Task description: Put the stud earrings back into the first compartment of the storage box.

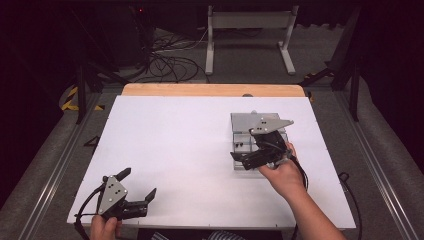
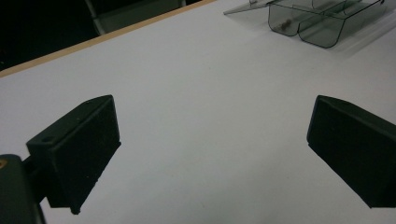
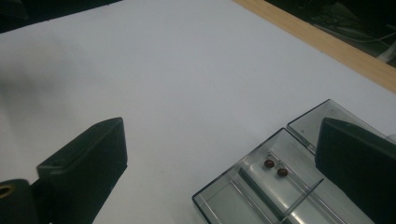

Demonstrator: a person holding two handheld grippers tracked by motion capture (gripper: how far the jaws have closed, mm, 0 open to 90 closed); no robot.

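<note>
Clear plastic compartment box (image 1: 243, 131) sits untouched on the white counter (image 1: 190, 150); right gripper (image 1: 239, 156) hovers above it, left gripper (image 1: 138, 185) well away, both jaws open and empty, so nothing looks started.

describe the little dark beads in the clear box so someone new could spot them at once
On the white table, look to the right half, where a clear divided plastic box lies under the right tongs. In one of its compartments two small dark reddish beads lie close together. They are the only small round things visible in the box's compartments.
</note>
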